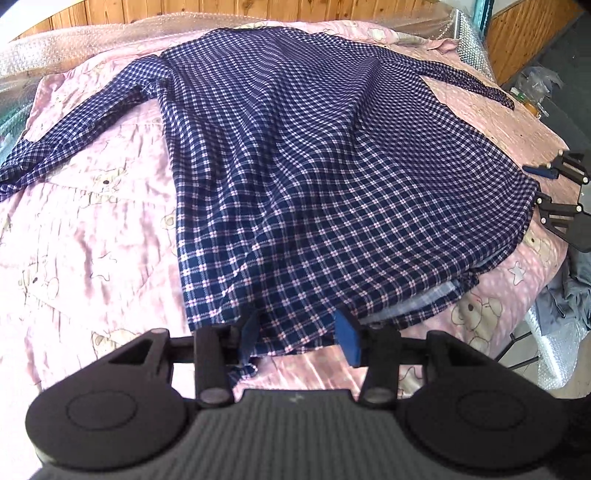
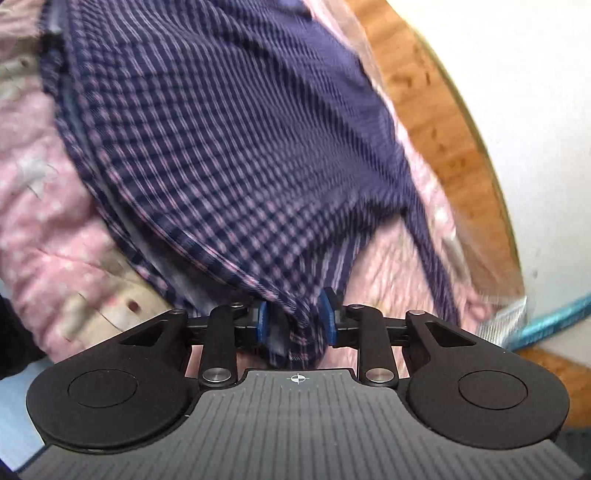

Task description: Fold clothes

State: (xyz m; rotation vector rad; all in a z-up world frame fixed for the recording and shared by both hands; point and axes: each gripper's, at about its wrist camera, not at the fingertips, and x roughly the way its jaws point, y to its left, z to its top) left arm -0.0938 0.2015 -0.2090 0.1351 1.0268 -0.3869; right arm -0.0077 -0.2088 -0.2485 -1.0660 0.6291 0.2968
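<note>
A navy and pink checked shirt point(image 1: 295, 166) lies spread on a pink bedcover point(image 1: 92, 240), collar at the far end and sleeves out to both sides. My left gripper point(image 1: 299, 336) sits at the near hem. Its blue pads point(image 1: 347, 343) stand apart with the hem edge lying between them, not pinched. My right gripper point(image 2: 294, 319) is shut on a bunched fold of the shirt point(image 2: 221, 147), at its right side edge. The right wrist view is blurred by motion. In the left wrist view the right gripper point(image 1: 534, 186) shows at the shirt's right edge.
Bubble wrap point(image 1: 92, 37) covers the far end of the bed below a wooden wall panel point(image 1: 221, 9). Grey clothing point(image 1: 570, 299) and small clutter point(image 1: 532, 92) lie off the bed's right side. The bed edge runs close on the right.
</note>
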